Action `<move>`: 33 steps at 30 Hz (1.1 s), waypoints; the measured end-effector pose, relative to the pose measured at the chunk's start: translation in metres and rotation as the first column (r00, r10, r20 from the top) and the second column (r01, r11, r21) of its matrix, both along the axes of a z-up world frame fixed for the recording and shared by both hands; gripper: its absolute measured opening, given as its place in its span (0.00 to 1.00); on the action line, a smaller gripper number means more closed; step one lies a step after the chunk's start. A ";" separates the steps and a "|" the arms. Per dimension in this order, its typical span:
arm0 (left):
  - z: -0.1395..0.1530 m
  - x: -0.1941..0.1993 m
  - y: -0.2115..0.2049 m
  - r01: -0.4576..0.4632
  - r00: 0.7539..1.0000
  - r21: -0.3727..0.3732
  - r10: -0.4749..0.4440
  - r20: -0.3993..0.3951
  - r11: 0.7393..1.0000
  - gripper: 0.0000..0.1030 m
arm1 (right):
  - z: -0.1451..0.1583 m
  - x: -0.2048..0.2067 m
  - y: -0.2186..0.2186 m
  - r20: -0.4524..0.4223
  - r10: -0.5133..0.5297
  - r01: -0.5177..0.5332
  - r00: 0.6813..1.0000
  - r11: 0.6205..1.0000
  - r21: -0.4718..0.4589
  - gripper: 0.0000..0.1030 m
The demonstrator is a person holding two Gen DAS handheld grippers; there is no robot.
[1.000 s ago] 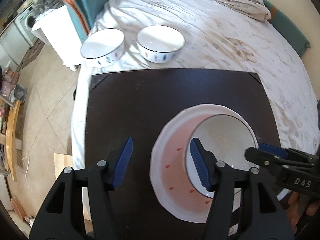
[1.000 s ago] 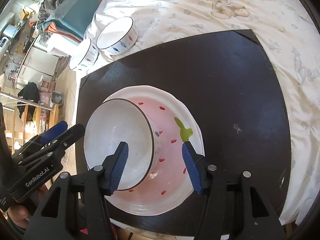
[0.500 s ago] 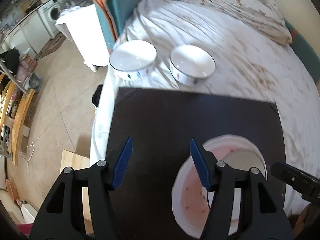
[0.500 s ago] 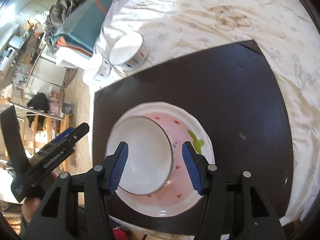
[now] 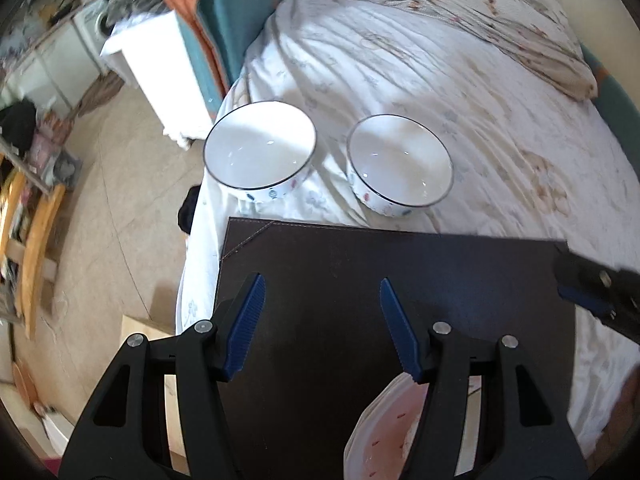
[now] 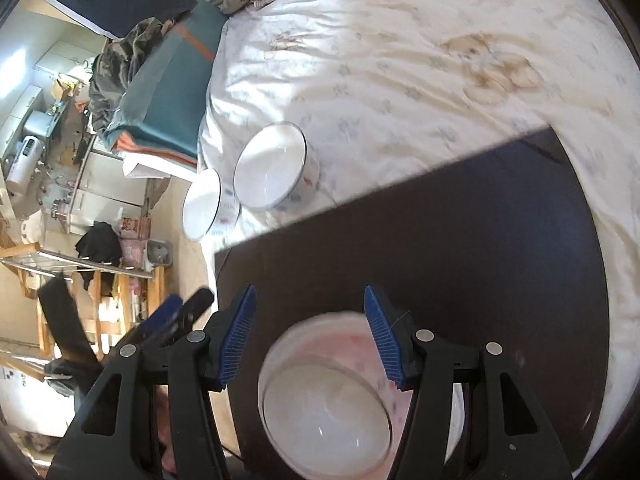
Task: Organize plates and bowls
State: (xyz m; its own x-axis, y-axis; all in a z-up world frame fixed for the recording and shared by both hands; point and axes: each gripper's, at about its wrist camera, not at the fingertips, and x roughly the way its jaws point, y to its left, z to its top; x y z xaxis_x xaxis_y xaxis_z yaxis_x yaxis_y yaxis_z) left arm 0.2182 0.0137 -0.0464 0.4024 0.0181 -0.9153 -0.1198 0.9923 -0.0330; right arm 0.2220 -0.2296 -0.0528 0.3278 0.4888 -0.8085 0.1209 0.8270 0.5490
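Note:
Two white bowls with dark rims, one on the left (image 5: 260,152) and one on the right (image 5: 400,160), stand side by side on the bed sheet beyond the dark board (image 5: 360,280). A third white bowl (image 6: 324,412) sits inside a pink plate (image 6: 332,328) with red specks at the board's near edge. My left gripper (image 5: 322,284) hangs open over bare board, the plate's rim (image 5: 384,432) below its right finger. My right gripper (image 6: 310,294) is open above the far rim of the plate, holding nothing. The two bed bowls (image 6: 272,168) (image 6: 202,204) show in the right wrist view too.
The board lies on a bed with a white patterned sheet (image 5: 440,80). A white cabinet (image 5: 160,72) and a folded teal blanket (image 5: 232,12) stand past the bed's left corner. Floor and wooden furniture (image 5: 36,224) lie to the left.
Both grippers have drawn back from the plate and bowl and lifted. The stacked pair has slid toward the bottom of both views and the two bed bowls look nearer. Jaw width is unchanged.

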 end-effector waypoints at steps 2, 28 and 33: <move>0.000 0.003 0.008 -0.019 1.000 -0.033 0.018 -0.009 0.999 0.55 | -0.006 0.024 0.004 -0.017 -0.012 0.012 1.000 1.000 -0.010 0.57; -0.040 0.038 0.033 -0.138 0.982 -0.032 0.132 -0.132 0.990 0.55 | -0.107 0.144 0.072 -0.219 0.001 -0.038 0.976 0.985 -0.167 0.14; -0.037 0.038 0.027 -0.111 0.989 -0.025 0.107 -0.106 0.994 0.55 | -0.103 0.144 0.056 -0.207 -0.025 -0.011 0.978 0.985 -0.171 0.06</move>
State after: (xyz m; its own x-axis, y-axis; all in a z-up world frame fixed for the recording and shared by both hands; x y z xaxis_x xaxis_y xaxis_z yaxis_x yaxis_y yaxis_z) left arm 0.2562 0.0408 -0.0830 0.3023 0.0275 -0.9528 -0.2315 0.9718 -0.0454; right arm 0.3657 -0.1737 -0.1555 0.1467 0.3366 -0.9301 0.2240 0.9046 0.3627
